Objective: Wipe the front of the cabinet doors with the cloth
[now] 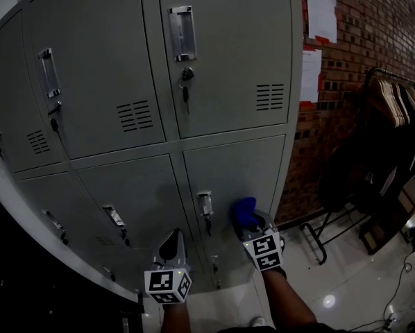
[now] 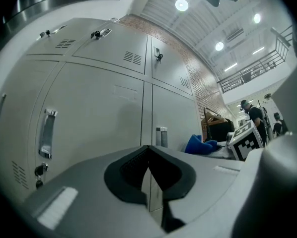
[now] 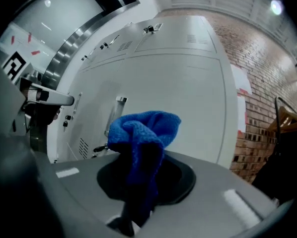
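Observation:
Grey metal cabinet doors fill the head view, two rows of them with handles and keys. My right gripper is shut on a blue cloth, held in front of the lower right door, just right of its handle. I cannot tell whether the cloth touches the door. In the right gripper view the cloth bunches out of the jaws of the right gripper towards that door. My left gripper hangs lower left, before the neighbouring door. Its jaws meet with nothing between them in the left gripper view.
A brick wall with paper sheets stands right of the cabinet. A clothes rack with hangers and dark garments is at the far right on a glossy floor. People stand far off.

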Demonstrator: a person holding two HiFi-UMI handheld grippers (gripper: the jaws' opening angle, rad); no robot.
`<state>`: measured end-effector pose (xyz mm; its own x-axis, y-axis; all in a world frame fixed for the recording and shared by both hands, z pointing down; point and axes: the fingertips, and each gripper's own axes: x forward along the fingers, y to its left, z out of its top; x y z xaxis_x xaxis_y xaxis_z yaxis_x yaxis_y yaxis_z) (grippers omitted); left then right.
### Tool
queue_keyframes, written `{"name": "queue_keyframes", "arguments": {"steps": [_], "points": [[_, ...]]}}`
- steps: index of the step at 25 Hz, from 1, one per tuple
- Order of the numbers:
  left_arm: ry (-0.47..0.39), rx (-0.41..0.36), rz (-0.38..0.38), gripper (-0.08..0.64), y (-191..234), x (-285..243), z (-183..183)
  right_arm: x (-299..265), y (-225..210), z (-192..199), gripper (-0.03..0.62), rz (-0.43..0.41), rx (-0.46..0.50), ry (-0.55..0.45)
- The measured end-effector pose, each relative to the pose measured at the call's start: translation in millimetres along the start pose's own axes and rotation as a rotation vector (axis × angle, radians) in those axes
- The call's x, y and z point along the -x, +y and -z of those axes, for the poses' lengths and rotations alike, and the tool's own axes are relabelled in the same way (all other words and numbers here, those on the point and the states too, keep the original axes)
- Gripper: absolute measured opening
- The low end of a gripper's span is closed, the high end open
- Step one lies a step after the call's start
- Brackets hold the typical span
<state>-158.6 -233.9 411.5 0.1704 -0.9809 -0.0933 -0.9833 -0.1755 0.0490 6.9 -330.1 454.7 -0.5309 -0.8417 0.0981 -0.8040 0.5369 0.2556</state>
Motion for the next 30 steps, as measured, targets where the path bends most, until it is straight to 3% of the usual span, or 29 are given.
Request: {"name": "queue_keyframes", "arguments": {"steps": [5, 12, 19, 30], "points": [[-0.003, -0.001, -0.012, 0.012, 7, 1, -1, -23, 54, 4, 0.054, -0.109, 0.034, -0.001], [0.003, 0.000, -0.010, 0.012, 9, 5, 2, -45, 74, 1, 0.054, -0.154, 0.037, 0.018], [0.008, 0.001, 0.007, 0.012, 7, 1, 5, -45, 71, 1, 0.054, -0.152, 0.074, 0.030], [0.026, 0.011, 0.003, 0.012, 6, -6, 15, -27, 7, 25, 0.055, -0.053, 0.062, 0.046]]}}
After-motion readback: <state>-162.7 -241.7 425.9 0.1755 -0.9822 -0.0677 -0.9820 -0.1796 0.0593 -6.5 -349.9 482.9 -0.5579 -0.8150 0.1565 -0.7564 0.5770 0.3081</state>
